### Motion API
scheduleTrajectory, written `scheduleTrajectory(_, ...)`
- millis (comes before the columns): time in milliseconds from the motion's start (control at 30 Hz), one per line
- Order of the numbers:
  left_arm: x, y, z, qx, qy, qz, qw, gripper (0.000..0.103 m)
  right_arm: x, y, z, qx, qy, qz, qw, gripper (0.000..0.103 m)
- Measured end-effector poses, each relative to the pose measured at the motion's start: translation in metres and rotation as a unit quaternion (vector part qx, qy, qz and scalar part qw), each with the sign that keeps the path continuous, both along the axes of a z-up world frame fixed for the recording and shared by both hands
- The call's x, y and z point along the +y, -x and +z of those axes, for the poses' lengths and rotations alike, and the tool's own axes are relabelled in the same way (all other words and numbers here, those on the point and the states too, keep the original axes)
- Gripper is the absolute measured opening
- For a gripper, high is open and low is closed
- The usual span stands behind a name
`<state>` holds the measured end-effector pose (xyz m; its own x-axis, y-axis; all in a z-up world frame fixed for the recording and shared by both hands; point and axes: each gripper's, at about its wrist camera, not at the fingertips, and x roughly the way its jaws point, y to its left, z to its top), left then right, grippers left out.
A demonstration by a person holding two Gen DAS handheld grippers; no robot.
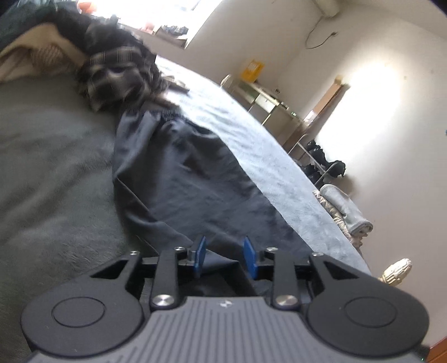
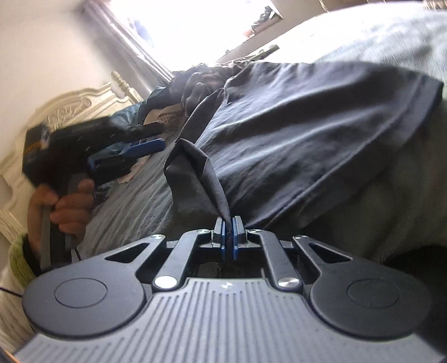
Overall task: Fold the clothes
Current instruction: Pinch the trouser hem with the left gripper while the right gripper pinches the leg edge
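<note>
Bed surface: our grey blanket (image 1: 56,173) lies under everything, with a pale blue sheet (image 1: 251,145) on its right side.
Right gripper (image 2: 229,231): we hold its jaws pressed together, pinching a raised fold of the dark navy garment (image 2: 307,134).
Left gripper (image 1: 225,257): we see its blue pads (image 1: 199,255) spread apart, nothing pressed between them, just above the garment's near edge.
Left hand (image 2: 64,209): wrapped around its grip, seen to the left from the right wrist.
Farther off: a plaid cloth (image 1: 117,75) and beige clothing (image 1: 36,55) are heaped beyond the garment.
Farthest: an ornate white headboard (image 2: 69,106) and a bright window (image 2: 181,25).
</note>
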<state>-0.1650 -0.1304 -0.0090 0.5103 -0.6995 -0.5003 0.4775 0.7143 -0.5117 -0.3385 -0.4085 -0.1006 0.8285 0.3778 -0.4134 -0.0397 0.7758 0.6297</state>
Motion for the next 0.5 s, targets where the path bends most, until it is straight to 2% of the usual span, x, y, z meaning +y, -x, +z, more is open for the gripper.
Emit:
scheduleTrajectory(100, 0.005, 0.004, -0.004, -0.017, -0.016, -0.005, 0.9997, 0.029, -0.005, -0.001, -0.003, 0.004, -0.017, -0.005, 1.000, 0.004)
scheduleTrajectory(167, 0.003, 0.007, -0.008, -0.040, -0.041, -0.011, 0.9983, 0.026, -0.007, -0.002, -0.004, 0.006, -0.028, -0.006, 1.000, 0.004)
scheduleTrajectory(333, -0.006, 0.015, -0.011, -0.109, -0.109, -0.027, 0.9876, 0.025, -0.006, -0.001, -0.002, 0.011, -0.033, -0.007, 0.999, 0.004)
scheduleTrajectory(500, -0.023, 0.004, -0.022, -0.115, -0.146, -0.036, 0.9818, 0.025, -0.004, -0.001, 0.000, 0.012, -0.023, -0.013, 1.000, 0.006)
